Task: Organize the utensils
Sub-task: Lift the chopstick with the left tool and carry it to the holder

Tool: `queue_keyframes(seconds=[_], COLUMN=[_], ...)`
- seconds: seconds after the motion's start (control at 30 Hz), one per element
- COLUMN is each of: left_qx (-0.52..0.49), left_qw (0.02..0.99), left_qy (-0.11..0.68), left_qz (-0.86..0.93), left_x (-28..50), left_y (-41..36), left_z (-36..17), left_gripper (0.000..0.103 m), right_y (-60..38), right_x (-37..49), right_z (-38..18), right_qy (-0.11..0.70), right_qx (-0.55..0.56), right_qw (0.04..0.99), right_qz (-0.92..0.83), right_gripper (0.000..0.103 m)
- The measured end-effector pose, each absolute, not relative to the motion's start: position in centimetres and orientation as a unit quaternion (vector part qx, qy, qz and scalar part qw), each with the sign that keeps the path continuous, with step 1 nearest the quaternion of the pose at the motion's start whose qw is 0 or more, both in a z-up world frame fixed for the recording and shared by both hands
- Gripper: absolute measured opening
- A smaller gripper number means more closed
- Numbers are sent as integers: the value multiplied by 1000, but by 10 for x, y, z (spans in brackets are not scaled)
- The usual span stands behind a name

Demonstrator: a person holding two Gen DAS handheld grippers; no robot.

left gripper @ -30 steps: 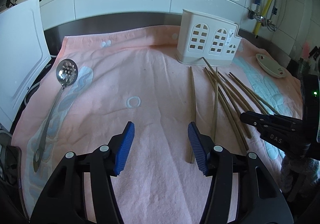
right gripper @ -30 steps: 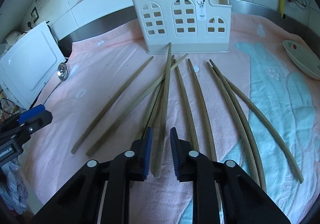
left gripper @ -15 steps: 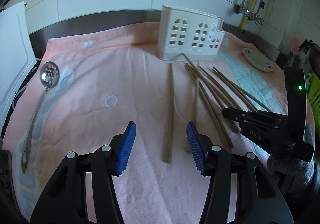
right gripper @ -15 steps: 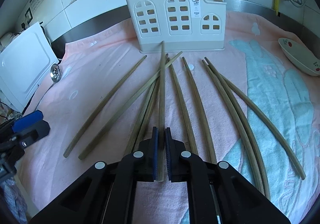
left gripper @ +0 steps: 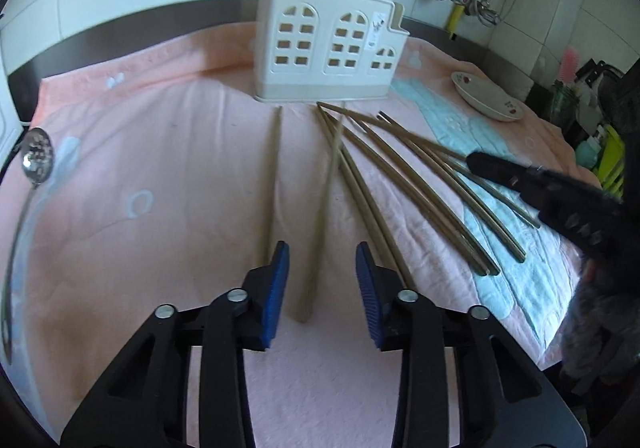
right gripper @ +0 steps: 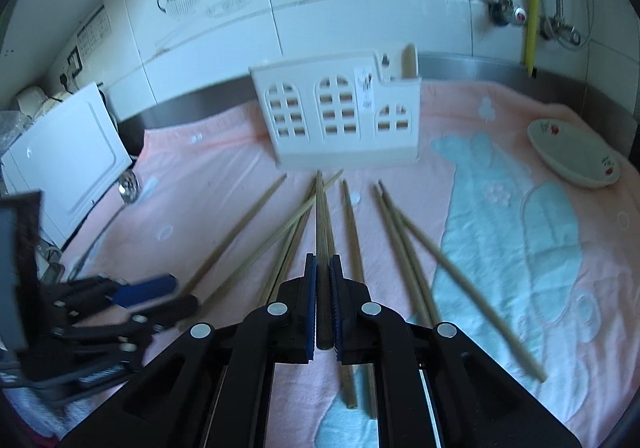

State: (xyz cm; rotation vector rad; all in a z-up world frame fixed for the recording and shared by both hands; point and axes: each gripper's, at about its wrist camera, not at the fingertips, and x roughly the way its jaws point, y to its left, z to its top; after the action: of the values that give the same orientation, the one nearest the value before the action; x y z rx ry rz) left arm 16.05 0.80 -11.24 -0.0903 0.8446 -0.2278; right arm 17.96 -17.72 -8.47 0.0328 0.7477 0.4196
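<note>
Several brown chopsticks point(left gripper: 420, 188) lie fanned on a pink towel point(left gripper: 160, 152) in front of a white holder point(left gripper: 332, 48) with arched windows. My left gripper point(left gripper: 322, 268) hovers low over the towel with its jaws closing. The near end of one chopstick point(left gripper: 320, 224) lies between the blue pads, with a gap on each side. My right gripper point(right gripper: 322, 264) is shut on the near end of another chopstick point(right gripper: 320, 216), whose far tip points at the holder point(right gripper: 340, 116). The right gripper point(left gripper: 478, 164) also shows from the left wrist, above the right-hand chopsticks.
A slotted metal spoon point(left gripper: 38, 156) lies at the towel's left edge, beside a white board point(right gripper: 68, 152). A small oval dish point(left gripper: 486, 102) sits at the back right. Behind the holder rise a tiled wall and pipes point(right gripper: 532, 8).
My left gripper slid right from one chopstick to its neighbour, and its jaws narrowed. My right gripper shut on a chopstick and rose with it.
</note>
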Motion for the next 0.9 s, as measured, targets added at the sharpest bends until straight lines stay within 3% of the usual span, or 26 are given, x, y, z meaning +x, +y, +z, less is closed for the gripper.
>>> queue_keyframes(seconds=[0.13,0.5,0.7,0.9], left_qx=[-35,-38,-25,-27], left_qw=[902,896,896,899], left_qy=[418,434,435,428], left_qz=[-105,-90,-84,-91], left_x=[172,186,188,183], left_y=[1,3,-1,-3], left_z=[-121,-134,-135,-126], left_gripper=[24,21,10,7], right_y=[-184,-191,-192,-194], right_x=[178,178,179,180], right_z=[-72,-60,-56,-47], right_qy=[347,332,331,326], right_qx=[13,11,10,13], right_qw=[915,919,920,920], right_qz=[206,211,212,217], right_gripper=[6,6,6,6])
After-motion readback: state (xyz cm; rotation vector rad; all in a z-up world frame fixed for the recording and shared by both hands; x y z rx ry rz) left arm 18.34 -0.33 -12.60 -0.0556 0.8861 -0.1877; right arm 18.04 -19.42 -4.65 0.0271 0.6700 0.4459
